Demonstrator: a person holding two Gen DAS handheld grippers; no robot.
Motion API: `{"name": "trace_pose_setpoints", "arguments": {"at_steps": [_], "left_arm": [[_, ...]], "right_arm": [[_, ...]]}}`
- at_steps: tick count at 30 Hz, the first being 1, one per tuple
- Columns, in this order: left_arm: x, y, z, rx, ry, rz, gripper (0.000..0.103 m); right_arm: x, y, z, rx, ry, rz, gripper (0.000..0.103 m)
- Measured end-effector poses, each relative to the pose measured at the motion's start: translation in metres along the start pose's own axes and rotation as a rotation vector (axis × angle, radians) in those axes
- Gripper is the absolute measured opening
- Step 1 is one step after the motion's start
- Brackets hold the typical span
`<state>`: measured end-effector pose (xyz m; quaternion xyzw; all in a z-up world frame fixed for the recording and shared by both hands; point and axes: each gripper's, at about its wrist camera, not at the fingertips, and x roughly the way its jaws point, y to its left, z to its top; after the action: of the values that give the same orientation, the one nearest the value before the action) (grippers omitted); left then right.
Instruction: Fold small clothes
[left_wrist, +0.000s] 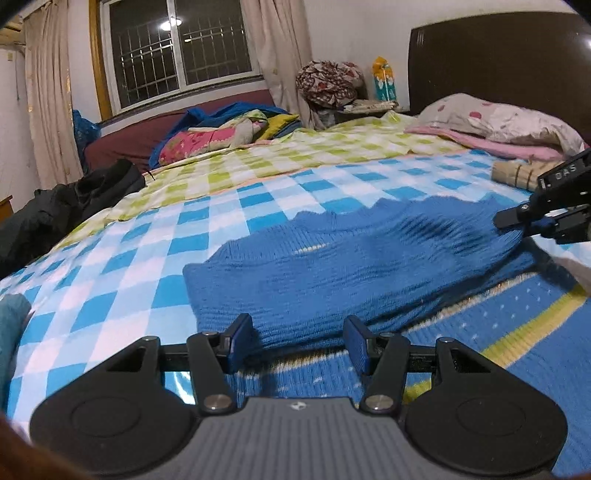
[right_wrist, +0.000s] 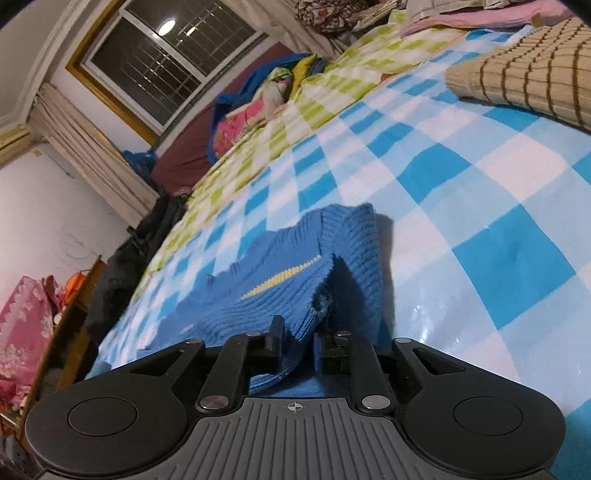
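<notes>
A blue knit sweater (left_wrist: 351, 258) with a thin yellow stripe lies on the blue-and-white checked sheet (left_wrist: 129, 266), its upper layer folded over. My left gripper (left_wrist: 299, 338) is open at the sweater's near edge; the knit runs between its fingers, but the pads do not press on it. My right gripper (left_wrist: 532, 223) is at the sweater's right end. In the right wrist view the sweater (right_wrist: 280, 284) rises in a raised fold, and some of its fabric lies loosely between the narrowly parted jaws of the right gripper (right_wrist: 301, 347).
A folded beige checked garment (right_wrist: 528, 74) lies further up the bed near a pink-dotted pillow (left_wrist: 498, 118) and the dark headboard (left_wrist: 498, 59). Black clothing (left_wrist: 74, 199) sits at the bed's left edge. Colourful bedding (left_wrist: 221, 133) is piled under the window.
</notes>
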<state>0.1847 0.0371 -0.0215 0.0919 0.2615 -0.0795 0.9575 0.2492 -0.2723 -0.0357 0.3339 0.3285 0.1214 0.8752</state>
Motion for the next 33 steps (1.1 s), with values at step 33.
{"name": "trace_pose_setpoints", "arguments": {"at_steps": [33], "left_arm": [[-0.003, -0.02, 0.025, 0.01, -0.055, -0.057, 0.06]], "right_arm": [[0.001, 0.0, 0.032, -0.062, -0.017, -0.053, 0.02]]}}
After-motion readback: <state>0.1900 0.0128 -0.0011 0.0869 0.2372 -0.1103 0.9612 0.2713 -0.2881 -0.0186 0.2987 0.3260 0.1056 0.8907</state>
